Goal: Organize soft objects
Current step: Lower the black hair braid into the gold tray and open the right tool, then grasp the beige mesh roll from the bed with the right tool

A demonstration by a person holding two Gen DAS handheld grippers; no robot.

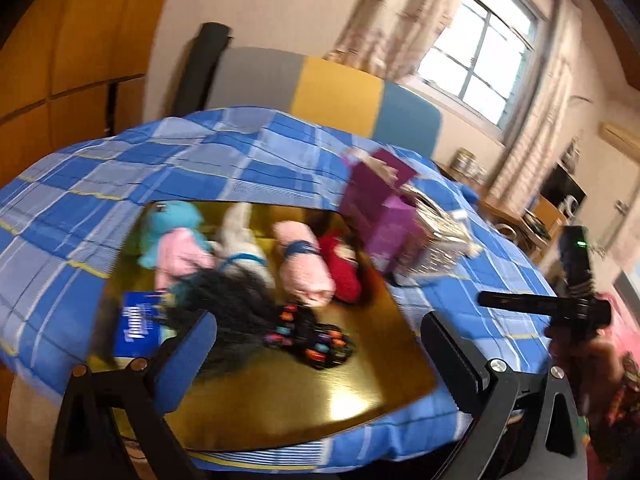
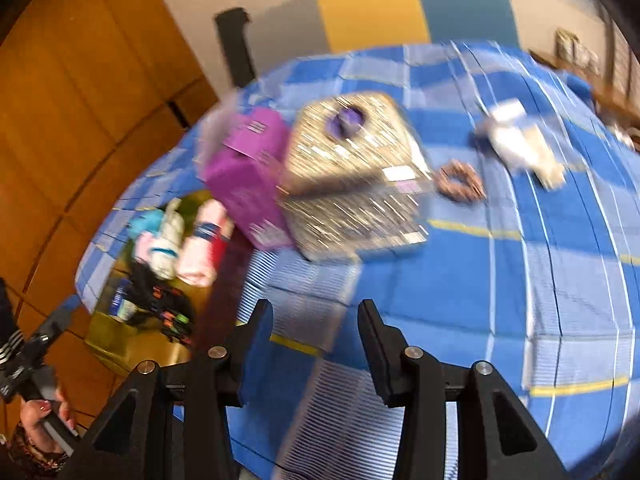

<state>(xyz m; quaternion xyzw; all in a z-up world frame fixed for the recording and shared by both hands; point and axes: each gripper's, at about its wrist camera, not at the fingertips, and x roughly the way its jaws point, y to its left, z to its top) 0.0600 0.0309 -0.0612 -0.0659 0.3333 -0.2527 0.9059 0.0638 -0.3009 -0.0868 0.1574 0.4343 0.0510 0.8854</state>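
Observation:
A gold tray (image 1: 320, 392) lies on the blue checked cloth and holds soft things: a blue-and-pink plush (image 1: 176, 236), a white rolled cloth (image 1: 242, 236), a pink rolled towel (image 1: 304, 268), a red item (image 1: 340, 268), a black fringed piece with coloured beads (image 1: 280, 324). My left gripper (image 1: 320, 360) is open and empty above the tray's near half. My right gripper (image 2: 316, 332) is open and empty above bare cloth. A brown scrunchie (image 2: 460, 180) and a white soft item (image 2: 520, 144) lie on the cloth to the far right. The tray also shows in the right wrist view (image 2: 132, 340).
A purple box (image 2: 248, 176) and a glittery silver box (image 2: 352, 176) stand on the cloth beside the tray. A blue tissue pack (image 1: 136, 324) sits at the tray's left. A grey, yellow and teal headboard (image 1: 332, 92) is behind. Wooden panels (image 2: 80, 100) are on the left.

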